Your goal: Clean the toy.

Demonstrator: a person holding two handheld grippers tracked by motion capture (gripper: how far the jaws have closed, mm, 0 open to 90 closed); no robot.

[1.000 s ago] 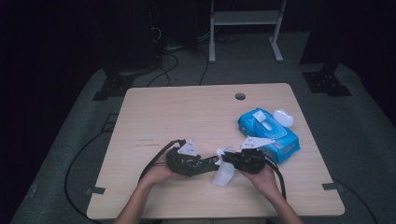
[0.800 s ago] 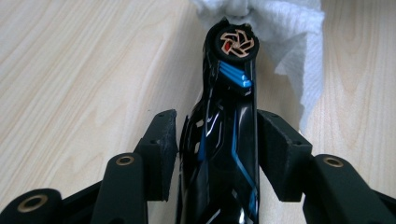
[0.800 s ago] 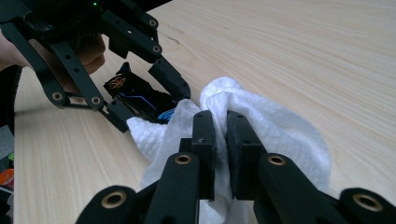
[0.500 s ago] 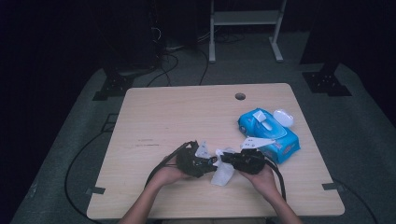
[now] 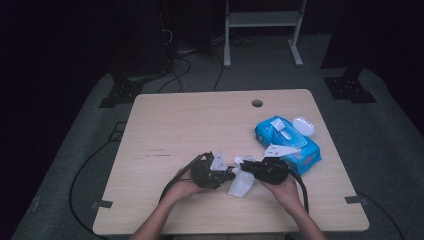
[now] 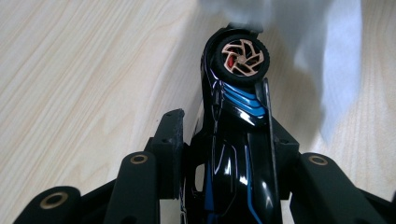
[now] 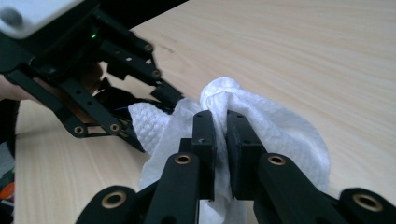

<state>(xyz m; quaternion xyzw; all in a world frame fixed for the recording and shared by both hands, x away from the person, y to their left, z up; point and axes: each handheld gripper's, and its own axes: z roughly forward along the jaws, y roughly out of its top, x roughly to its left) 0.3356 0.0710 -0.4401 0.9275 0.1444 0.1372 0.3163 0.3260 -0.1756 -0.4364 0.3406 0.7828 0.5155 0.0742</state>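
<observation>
A glossy black toy car [image 6: 238, 140] with blue stripes and a copper-spoked wheel [image 6: 242, 57] sits between the jaws of my left gripper [image 6: 226, 128]. Those jaws have just been closing and now press on its body. My right gripper [image 7: 219, 116] is shut on a bunched white wipe [image 7: 280, 130], held against the car's front end. In the high view the left gripper [image 5: 226, 174] and the right gripper [image 5: 245, 169] meet nose to nose above the table's near half. The wipe [image 5: 240, 185] hangs below them.
A blue pack of wipes [image 5: 295, 147] with its white lid [image 5: 303, 125] flipped open lies right of my right hand. The wooden table [image 5: 190, 125] has a cable hole [image 5: 257, 103] near its far edge. Black cables trail off the near edge.
The left gripper has edged slightly right toward the wipe and turned a little in the hand. The right gripper and the wipe have stayed put.
</observation>
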